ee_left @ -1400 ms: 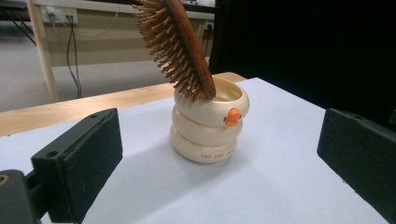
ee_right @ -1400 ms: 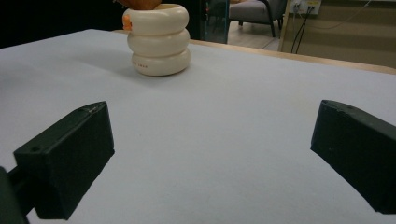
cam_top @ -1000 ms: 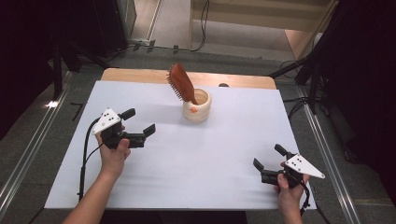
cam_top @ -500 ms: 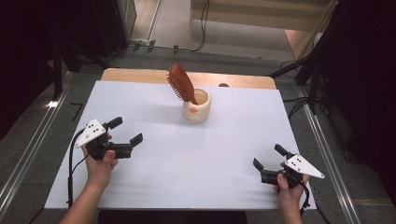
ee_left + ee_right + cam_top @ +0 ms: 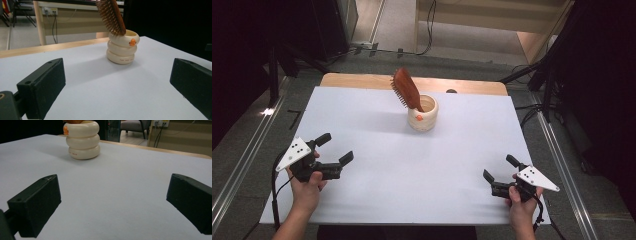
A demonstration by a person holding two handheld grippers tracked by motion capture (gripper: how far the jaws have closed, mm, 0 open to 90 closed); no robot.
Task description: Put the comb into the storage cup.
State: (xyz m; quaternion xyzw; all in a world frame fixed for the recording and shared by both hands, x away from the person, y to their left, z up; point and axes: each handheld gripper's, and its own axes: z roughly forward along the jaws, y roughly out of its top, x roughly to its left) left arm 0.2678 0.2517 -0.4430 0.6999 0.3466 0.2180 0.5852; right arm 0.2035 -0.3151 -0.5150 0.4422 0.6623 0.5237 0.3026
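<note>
Toward the far middle of the white surface (image 5: pixel 377 120): cream ringed cup (image 5: pixel 423 114) with wooden hairbrush (image 5: pixel 406 90) leaning out, handle hidden inside, brush head cut off at the top edge in the left tool's view. Well apart near the front corners, left tool (image 5: pixel 333 154) and right tool (image 5: pixel 496 174), both spread wide, pinching nothing.

This is looking like a lab or recording studio: a white-covered table (image 5: pixel 377 200) is sitting between black curtains (image 5: pixel 242 55), with metal floor rails (image 5: pixel 242 165) running along both sides and cables (image 5: pixel 429 25) trailing past a wooden desk (image 5: pixel 75 10).
</note>
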